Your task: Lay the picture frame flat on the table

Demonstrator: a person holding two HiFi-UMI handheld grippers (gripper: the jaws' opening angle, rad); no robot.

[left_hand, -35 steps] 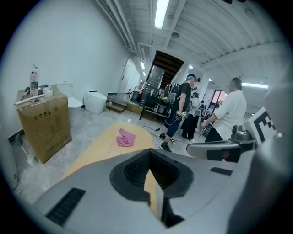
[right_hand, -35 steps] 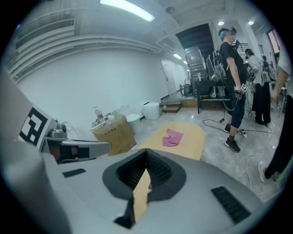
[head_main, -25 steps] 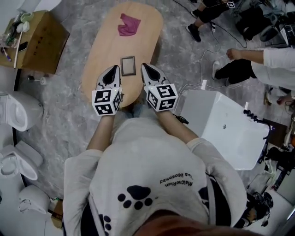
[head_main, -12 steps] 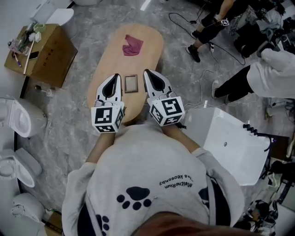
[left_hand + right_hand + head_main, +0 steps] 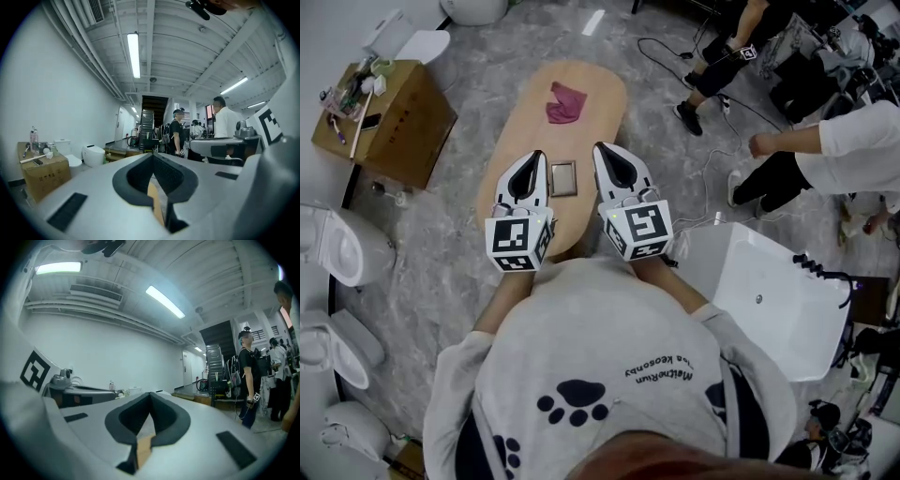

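Note:
The small picture frame (image 5: 563, 178) lies flat on the oval wooden table (image 5: 581, 80) near its front end, seen in the head view. My left gripper (image 5: 533, 157) hangs just left of the frame and my right gripper (image 5: 602, 150) just right of it. Both are shut with nothing between the jaws, and neither touches the frame. In the left gripper view the left gripper (image 5: 152, 157) points level across the room, its tips meeting. The right gripper (image 5: 150, 395) looks the same in the right gripper view. The frame is out of sight in both gripper views.
A crumpled pink cloth (image 5: 563, 101) lies at the table's far end. A cardboard box (image 5: 389, 117) with clutter stands to the left, toilets (image 5: 333, 244) further left. A white tub-like unit (image 5: 773, 291) stands to the right, and people (image 5: 820, 150) beyond it, with cables on the floor.
The head view has shifted, so table and frame sit a little higher in the picture. Both grippers stay shut either side of the frame. A person at right has moved.

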